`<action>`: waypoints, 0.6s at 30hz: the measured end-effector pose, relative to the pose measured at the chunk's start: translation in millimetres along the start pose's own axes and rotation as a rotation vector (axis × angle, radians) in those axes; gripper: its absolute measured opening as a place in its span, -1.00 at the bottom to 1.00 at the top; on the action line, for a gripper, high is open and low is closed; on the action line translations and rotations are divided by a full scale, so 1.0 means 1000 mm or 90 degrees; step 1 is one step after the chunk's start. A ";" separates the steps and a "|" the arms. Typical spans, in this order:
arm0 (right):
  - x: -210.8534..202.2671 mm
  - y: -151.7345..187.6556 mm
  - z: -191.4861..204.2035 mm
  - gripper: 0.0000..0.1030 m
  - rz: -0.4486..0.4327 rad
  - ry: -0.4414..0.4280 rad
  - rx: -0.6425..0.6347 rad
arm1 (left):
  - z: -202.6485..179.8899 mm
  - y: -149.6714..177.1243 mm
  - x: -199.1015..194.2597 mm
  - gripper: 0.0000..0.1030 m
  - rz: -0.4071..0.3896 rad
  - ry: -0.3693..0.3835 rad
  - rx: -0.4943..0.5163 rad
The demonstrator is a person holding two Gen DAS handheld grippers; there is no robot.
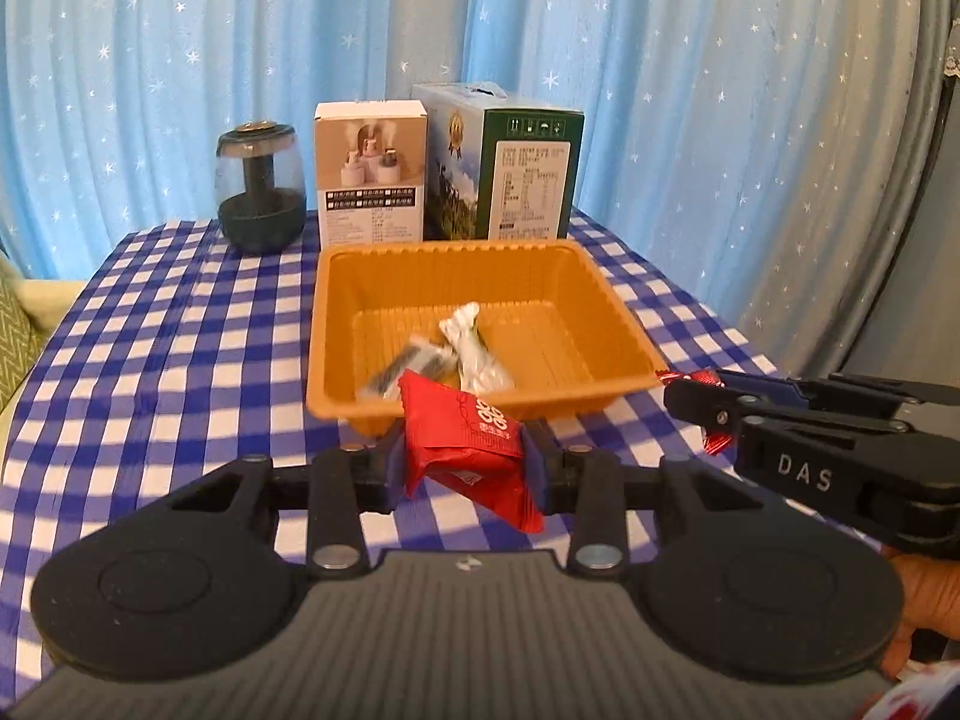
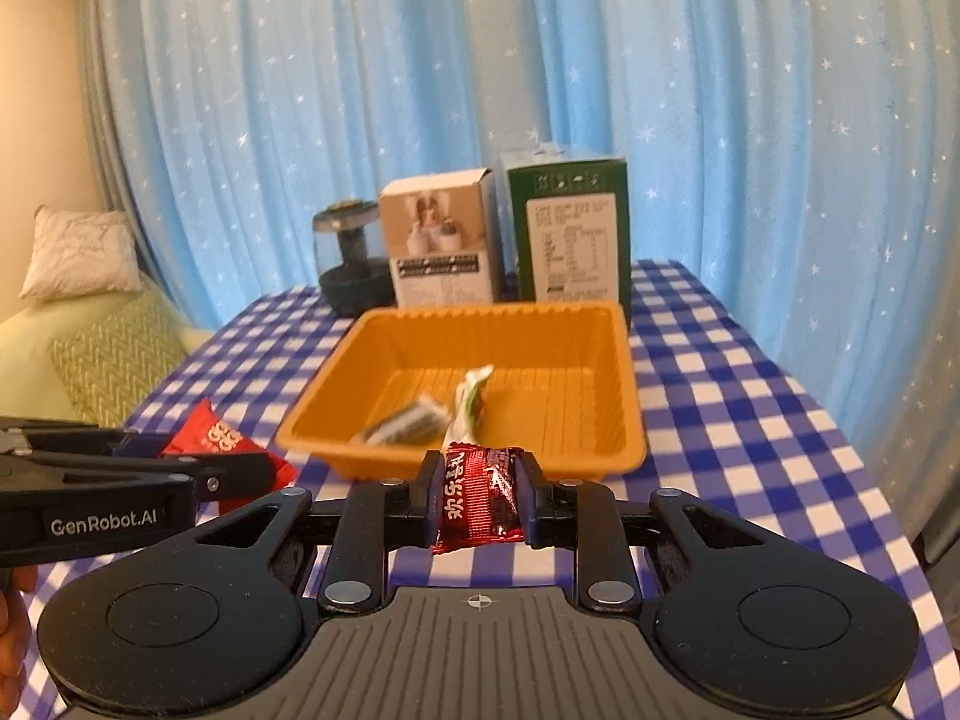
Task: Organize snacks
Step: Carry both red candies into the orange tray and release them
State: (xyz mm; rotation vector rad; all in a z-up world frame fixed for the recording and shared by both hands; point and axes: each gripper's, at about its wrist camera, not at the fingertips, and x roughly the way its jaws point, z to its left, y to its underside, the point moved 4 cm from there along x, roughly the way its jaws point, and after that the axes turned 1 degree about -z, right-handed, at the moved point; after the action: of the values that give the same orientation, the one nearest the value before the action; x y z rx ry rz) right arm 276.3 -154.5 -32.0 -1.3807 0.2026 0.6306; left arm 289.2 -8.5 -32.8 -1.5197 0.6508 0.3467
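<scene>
Both wrist views face the orange tray (image 1: 480, 252) closely.

Blue curtain (image 2: 540, 90) w/ small white stars hangs in folds across the whole back, daylight glowing thru it. Tabletop (image 1: 150, 324) covered w/ blue-white check cloth, far edge close to the curtain. Off the tabletop's left edge: pale green sofa (image 2: 36, 348) w/ white cushion (image 2: 81, 252) and green zigzag cushion (image 2: 114, 360); beige wall (image 2: 42, 90) behind it.

"DAS" marks the right tongs (image 1: 699, 405); "GenRobot.AI" marks the left tongs (image 2: 198, 468).
</scene>
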 end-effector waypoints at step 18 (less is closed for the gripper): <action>0.086 -0.044 -0.032 -0.51 -0.004 0.009 0.063 | 0.032 -0.043 0.072 -0.32 -0.013 -0.011 -0.050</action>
State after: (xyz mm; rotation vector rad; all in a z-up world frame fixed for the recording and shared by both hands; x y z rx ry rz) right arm 377.3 -161.9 -43.3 -1.2903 0.2372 0.5987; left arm 377.2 7.1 -42.7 -1.5947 0.6137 0.3741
